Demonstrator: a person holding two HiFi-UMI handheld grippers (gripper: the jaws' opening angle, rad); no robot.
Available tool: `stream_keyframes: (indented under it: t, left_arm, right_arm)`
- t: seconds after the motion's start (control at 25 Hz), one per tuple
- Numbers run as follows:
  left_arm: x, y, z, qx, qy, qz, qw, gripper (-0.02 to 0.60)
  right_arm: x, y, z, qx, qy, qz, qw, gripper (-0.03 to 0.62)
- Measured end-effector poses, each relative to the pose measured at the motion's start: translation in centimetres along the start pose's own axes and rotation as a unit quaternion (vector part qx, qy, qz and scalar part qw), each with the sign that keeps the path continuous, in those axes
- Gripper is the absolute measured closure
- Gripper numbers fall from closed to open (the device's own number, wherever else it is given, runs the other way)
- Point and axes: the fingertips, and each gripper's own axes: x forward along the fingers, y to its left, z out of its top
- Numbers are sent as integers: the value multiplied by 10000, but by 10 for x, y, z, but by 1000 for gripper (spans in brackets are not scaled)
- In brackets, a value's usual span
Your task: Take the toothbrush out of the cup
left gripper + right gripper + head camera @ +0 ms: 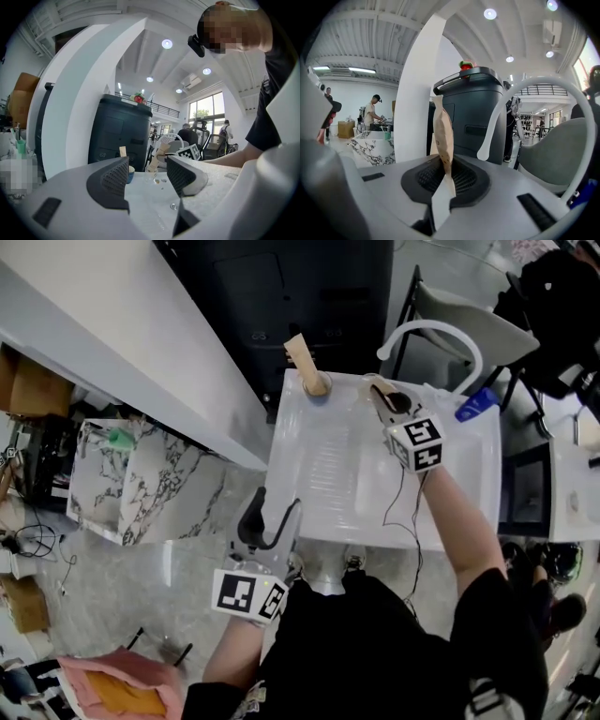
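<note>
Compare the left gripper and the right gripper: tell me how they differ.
The left gripper has jaws apart, nothing between them; the right gripper has jaws shut on a paper-wrapped toothbrush. The left gripper sits at the white table's near edge; the right gripper is over its far side. Each carries a marker cube.

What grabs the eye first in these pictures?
The right gripper, shut on a brown paper-wrapped toothbrush at the far side of the white table. A second wrapped stick stands in a cup to its left. The left gripper hangs open at the near edge.
</note>
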Motion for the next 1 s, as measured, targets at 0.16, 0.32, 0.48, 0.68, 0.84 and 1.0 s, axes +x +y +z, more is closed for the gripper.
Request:
stream_keyframes:
  t: [0.16,0.32,0.48,0.68,0.84,1.0]
  left_arm:
    - [3,-1,4,7,-32,-161,9999,344]
    - [4,-2,9,24,-66,-312,9995,344]
    - [4,-3,14,39,-128,-456,9989,344]
    - [2,-4,20,-23,-206,-646,9977,344]
    - [4,-4,21,-54,-223,-787,9966,344]
    - [6,-4,24,-84,-244,-899,9956,344]
  right_arm:
    - [-23,7,25,123,-251,-29,9996,565]
    - [-46,21,47,162,-429,-4,9989,565]
    - [-71,37,66,256,-603,-37,9978,566]
    - [-104,62,86,308,-832,-104,9960,566]
    - [-126,82,93,384,-925,-177,9948,566]
    - [-144,95,93,597,-978,-265,9931,566]
